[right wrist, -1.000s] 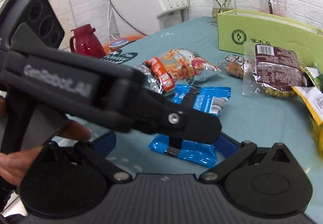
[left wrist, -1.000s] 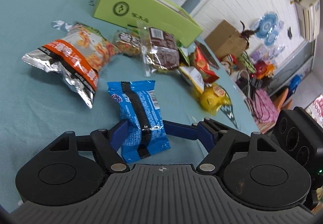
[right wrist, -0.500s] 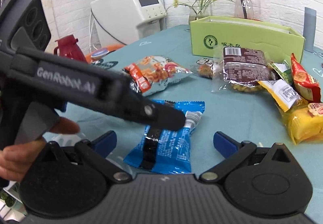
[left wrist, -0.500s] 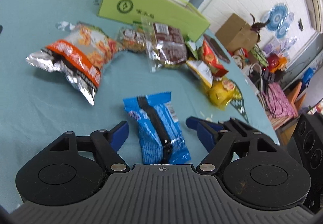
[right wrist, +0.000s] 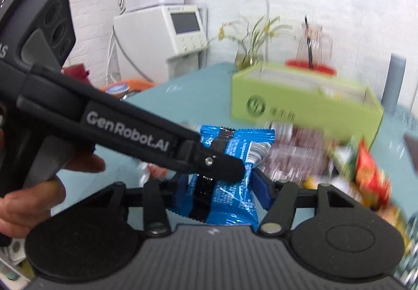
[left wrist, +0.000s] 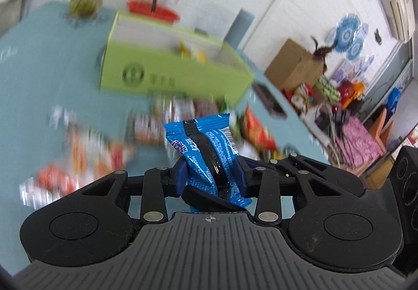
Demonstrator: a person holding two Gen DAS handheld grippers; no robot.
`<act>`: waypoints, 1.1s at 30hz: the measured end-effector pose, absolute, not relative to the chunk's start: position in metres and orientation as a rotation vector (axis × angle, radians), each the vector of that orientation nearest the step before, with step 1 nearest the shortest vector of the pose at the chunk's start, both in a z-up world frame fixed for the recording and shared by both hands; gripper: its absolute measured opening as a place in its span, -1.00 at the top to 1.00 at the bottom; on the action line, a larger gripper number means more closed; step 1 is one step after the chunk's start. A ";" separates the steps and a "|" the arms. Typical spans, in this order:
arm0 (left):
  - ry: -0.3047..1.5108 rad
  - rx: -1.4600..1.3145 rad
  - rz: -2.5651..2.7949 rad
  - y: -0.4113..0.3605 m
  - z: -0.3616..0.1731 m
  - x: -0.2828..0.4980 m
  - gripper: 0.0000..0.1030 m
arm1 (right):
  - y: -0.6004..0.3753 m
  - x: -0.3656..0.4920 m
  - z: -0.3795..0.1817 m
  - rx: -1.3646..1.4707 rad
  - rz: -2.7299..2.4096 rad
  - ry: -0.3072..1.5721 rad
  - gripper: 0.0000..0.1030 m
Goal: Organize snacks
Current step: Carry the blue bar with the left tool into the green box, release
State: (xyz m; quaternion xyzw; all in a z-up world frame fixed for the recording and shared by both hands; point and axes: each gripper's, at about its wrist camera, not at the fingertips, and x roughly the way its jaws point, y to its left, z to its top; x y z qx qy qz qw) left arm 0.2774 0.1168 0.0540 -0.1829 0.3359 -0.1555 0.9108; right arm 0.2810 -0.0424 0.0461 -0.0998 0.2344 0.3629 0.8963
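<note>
Both grippers were pinched on the same blue snack packet (left wrist: 209, 157): the left gripper (left wrist: 212, 176) held its lower half, and the right gripper (right wrist: 221, 192) squeezed it too, lifted clear of the teal table (left wrist: 39, 86), short of the green box (left wrist: 167, 73). This looked like the carrying step; next, one gripper probably needed to let go before dropping it in the box

Both hand-held grippers are showing matte black linkages, silver rivets and blue pads (left wrist: 180, 177). White "GenRobot.AI" lettering is running along the left hand-held gripper (right wrist: 209, 159); bare fingers (right wrist: 31, 201) are showing.
</note>
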 end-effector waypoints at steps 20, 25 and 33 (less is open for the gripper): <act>0.608 -0.333 -0.198 0.194 0.078 0.479 -0.07 | 0.025 0.494 0.061 -0.087 0.803 0.544 -0.86; 0.501 -0.325 -0.244 0.184 0.118 0.419 -0.25 | -0.019 0.433 0.100 -0.098 0.779 0.390 -0.99; 0.451 -0.265 -0.195 0.172 0.112 0.307 -0.47 | -0.060 0.335 0.076 -0.010 0.850 0.519 -0.99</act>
